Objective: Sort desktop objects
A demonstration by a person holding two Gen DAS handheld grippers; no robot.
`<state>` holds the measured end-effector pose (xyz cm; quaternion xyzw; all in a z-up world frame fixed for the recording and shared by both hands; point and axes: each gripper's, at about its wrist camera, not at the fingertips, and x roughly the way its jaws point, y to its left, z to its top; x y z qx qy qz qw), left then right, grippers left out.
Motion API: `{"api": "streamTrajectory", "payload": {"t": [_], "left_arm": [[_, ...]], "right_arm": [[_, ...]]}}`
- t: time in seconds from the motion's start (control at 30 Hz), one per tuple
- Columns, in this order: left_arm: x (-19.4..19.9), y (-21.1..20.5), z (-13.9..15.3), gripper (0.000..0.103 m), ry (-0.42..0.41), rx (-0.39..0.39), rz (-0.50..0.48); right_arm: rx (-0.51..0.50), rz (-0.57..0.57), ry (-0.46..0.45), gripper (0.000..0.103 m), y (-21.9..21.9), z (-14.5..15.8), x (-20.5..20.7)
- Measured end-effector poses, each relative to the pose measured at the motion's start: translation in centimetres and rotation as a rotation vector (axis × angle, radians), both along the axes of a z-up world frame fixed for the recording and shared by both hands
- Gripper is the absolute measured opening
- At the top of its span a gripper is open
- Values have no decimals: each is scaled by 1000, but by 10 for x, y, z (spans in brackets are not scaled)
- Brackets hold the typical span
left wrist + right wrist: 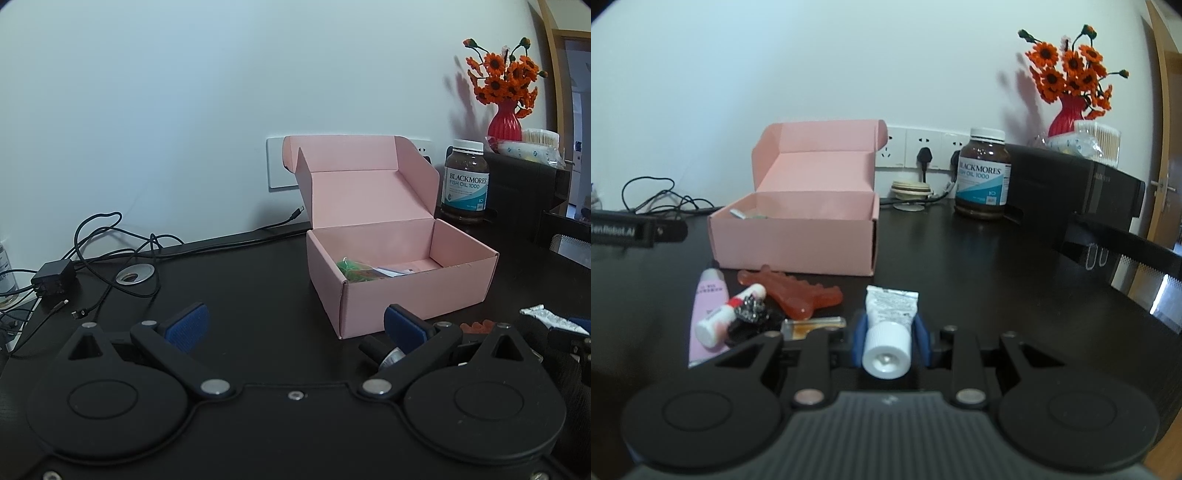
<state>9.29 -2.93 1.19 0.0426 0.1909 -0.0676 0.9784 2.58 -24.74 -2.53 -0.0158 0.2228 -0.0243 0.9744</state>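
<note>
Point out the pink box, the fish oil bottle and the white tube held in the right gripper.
pink box [792,240], right wrist view, front wall.
fish oil bottle [983,177], right wrist view, label.
white tube [891,304], right wrist view, crimped body above the cap.

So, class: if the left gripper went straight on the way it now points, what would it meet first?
Probably the dark desktop, just left of the pink box, since the open left gripper points slightly downward; depth is hard to judge.

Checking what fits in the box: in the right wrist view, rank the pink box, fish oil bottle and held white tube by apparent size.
1. Pink box
2. Fish oil bottle
3. White tube, unsure: it is nearest the camera, which inflates it.
</note>
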Motion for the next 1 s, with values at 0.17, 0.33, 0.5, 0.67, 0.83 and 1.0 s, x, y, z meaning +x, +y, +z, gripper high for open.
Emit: {"api": "streamTrajectory", "payload": {"t": [0.17,0.33,0.5,0.67,0.83,1.0], "left_arm": [[-1,-2,0,103,-9,14,-1],[-1,-2,0,103,-5,9,0],[0,-1,-1,103,-2,6,2],[0,-1,-1,103,0,6,1],[0,-1,-1,103,0,6,1],[0,-1,-1,103,0,6,0]], "right_arm": [[-10,15,-9,27,2,9,5],[-21,27,-32,27,3,24,13],[-2,65,-45,27,4,42,24],[-17,100,-39,27,8,53,40],[-43,118,-32,27,12,63,60],[-56,131,-35,27,17,74,84]]}}
